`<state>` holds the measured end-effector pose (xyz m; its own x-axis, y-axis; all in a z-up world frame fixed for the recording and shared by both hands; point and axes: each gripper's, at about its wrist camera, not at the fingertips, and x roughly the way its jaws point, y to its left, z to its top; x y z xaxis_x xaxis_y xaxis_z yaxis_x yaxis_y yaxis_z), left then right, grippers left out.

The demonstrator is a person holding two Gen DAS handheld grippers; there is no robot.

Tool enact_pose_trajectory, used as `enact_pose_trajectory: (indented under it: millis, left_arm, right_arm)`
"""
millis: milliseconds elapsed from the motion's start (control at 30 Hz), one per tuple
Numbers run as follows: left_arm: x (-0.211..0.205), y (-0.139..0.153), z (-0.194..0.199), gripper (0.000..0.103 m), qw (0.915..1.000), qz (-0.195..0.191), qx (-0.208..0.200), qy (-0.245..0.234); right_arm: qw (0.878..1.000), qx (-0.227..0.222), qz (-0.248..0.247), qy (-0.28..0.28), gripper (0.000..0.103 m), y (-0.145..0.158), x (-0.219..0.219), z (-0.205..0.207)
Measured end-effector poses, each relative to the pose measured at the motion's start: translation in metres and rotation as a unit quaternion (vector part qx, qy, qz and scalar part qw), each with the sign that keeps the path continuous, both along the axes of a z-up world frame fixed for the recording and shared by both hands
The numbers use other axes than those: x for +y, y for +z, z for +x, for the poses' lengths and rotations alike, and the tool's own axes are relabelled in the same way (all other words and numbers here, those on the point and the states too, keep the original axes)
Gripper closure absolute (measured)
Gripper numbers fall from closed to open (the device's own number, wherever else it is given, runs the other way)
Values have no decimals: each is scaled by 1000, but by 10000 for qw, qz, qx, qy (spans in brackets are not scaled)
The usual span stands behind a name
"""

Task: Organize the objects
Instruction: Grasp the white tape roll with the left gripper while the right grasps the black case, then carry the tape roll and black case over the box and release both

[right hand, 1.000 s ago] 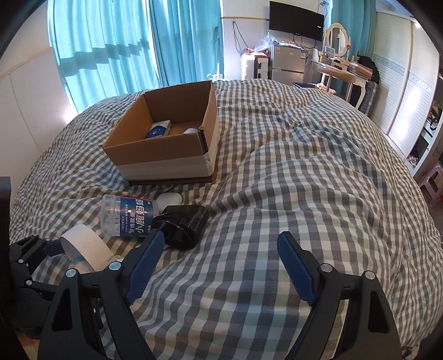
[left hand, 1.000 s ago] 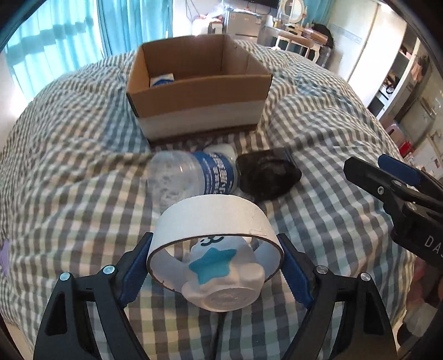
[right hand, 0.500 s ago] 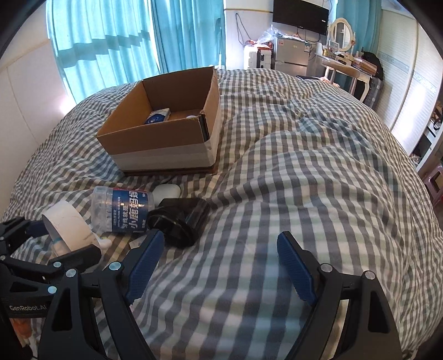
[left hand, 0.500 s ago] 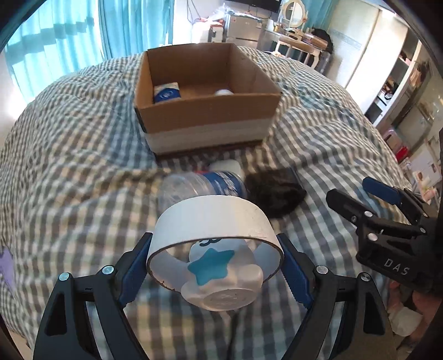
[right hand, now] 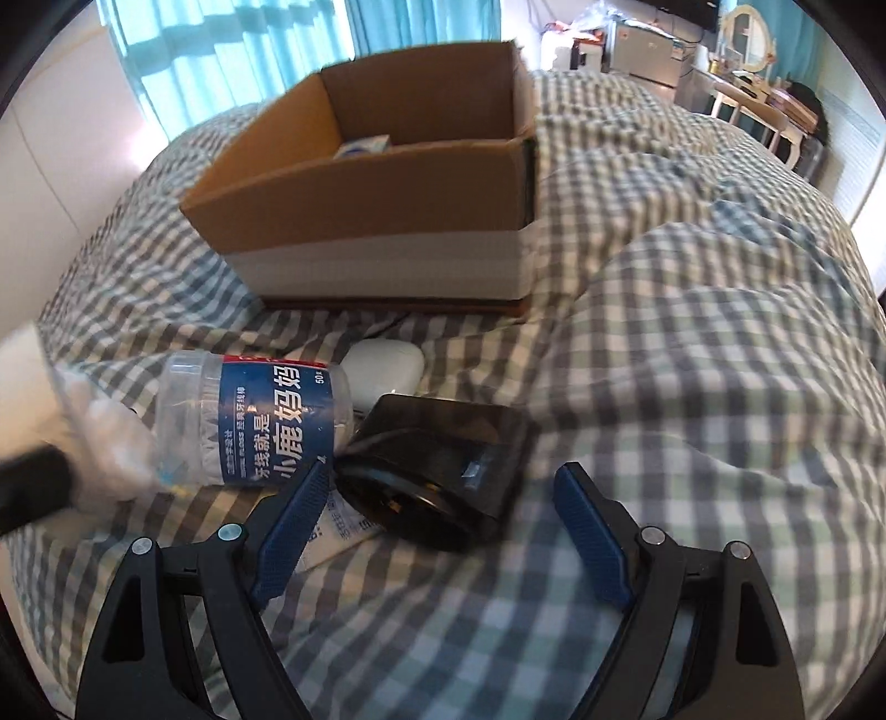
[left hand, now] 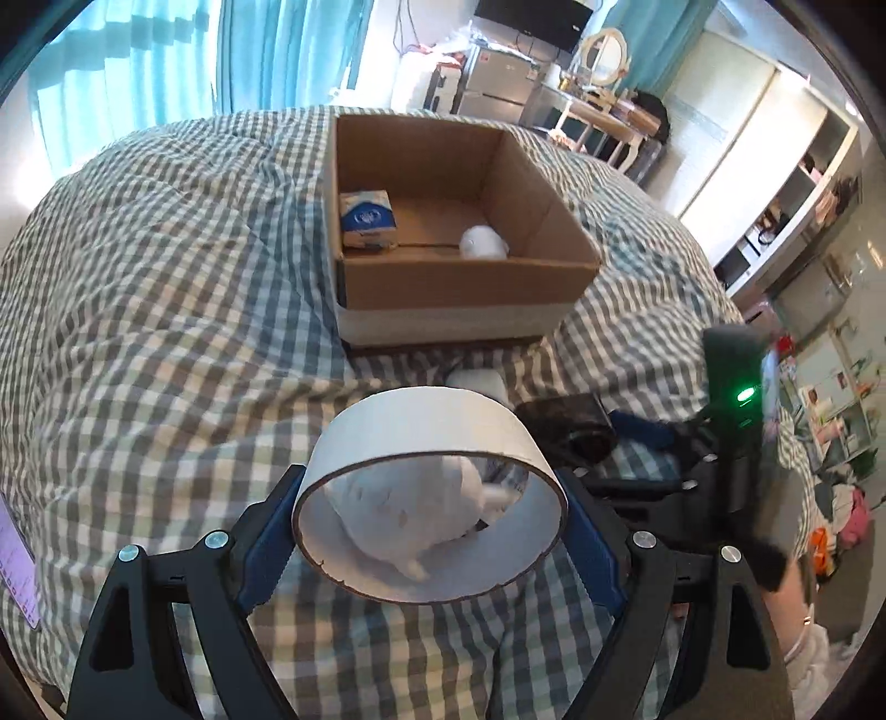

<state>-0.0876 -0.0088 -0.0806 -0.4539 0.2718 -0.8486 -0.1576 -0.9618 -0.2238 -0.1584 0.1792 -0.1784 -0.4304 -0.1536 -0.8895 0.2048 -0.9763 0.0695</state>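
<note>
Left gripper (left hand: 429, 515): your jaws are closed on the sides of a white ring (left hand: 429, 443), held up above the bed (left hand: 138, 343). Right gripper (right hand: 443, 531): your jaws stand spread apart with nothing between them, low over the bed, fingers (right hand: 293, 526) pointing forward.

Premises: home bedroom. Bed (left hand: 166, 310) with grey-and-white checked duvet fills near and middle ground. Teal curtains (left hand: 277, 55) over bright window, far left. Wall-mounted television (left hand: 531, 16) at far wall. White dressing table with oval mirror (left hand: 603, 50), far right. Small fridge (left hand: 493, 83) beside it. White wardrobe and open shelving (left hand: 775, 183) along right wall. Clothes on floor (left hand: 847, 515), near right.
</note>
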Motion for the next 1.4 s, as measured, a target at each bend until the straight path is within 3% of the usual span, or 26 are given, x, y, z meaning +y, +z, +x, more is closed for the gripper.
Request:
enact_pose_trajectory:
  millis: [167, 367, 633, 1100, 1400]
  left_arm:
    - [-2, 10, -3, 16, 9999, 115, 123, -31]
    - [-3, 9, -1, 16, 9998, 128, 164, -53]
    - [0, 18, 15, 16, 9994, 53, 333, -53]
    - [5, 64, 57, 16, 9949, -46, 1007, -35]
    - [0, 90, 47, 16, 9908, -216, 1328, 104]
  right_arm:
    - [9997, -117, 210, 62, 20, -14, -13, -8]
    - [9996, 68, 260, 40, 22, -9, -10, -1]
    - [9980, 578, 256, 46, 22, 29, -8, 24]
    - [9896, 1419, 169, 138, 22, 107, -9, 80]
    - [9822, 1854, 233, 182, 22, 148, -7, 83]
